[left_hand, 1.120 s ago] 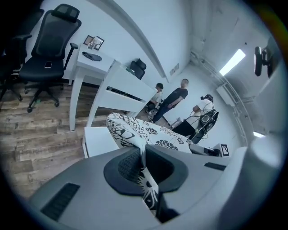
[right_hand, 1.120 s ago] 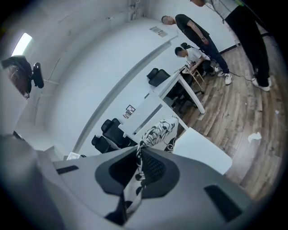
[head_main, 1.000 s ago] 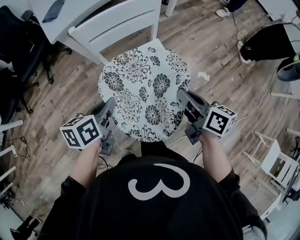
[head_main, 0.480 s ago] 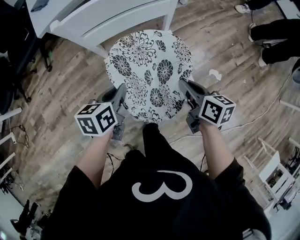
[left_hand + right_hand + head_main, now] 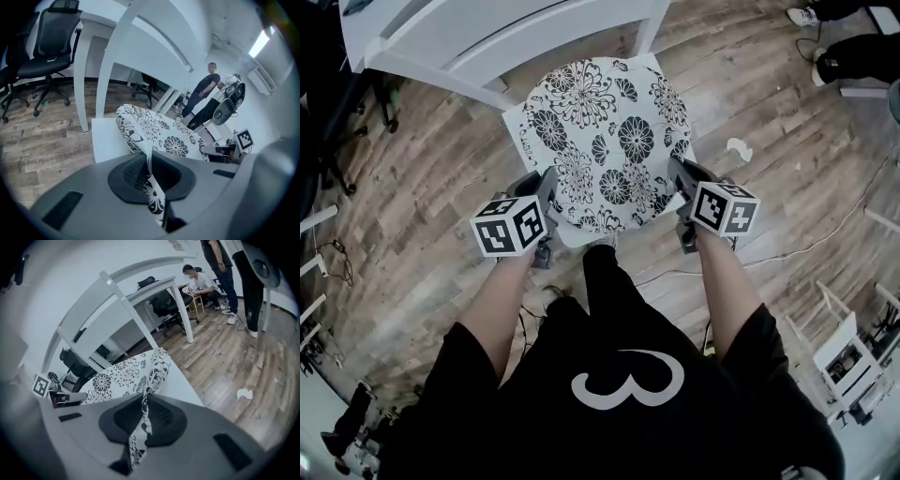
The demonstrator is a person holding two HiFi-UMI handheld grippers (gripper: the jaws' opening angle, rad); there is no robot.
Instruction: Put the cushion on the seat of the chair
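cushion (image 5: 605, 141): black-and-white floral, was seen spread over the seat of the white chair (image 5: 517, 127), upper centre of head view | left gripper (image 5: 546, 199): jaws were pinched on cushion's near left edge | right gripper (image 5: 680, 183): jaws were pinched on its near right edge

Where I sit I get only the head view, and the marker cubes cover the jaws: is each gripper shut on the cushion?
Observer: Yes for the left. The left gripper view shows the left gripper pinching a fold of the cushion at its edge.
Operator: And the right?
Observer: The right gripper pinches the opposite edge the same way.
Operator: Is anyone behind the chair?
Observer: A person sits well beyond it.
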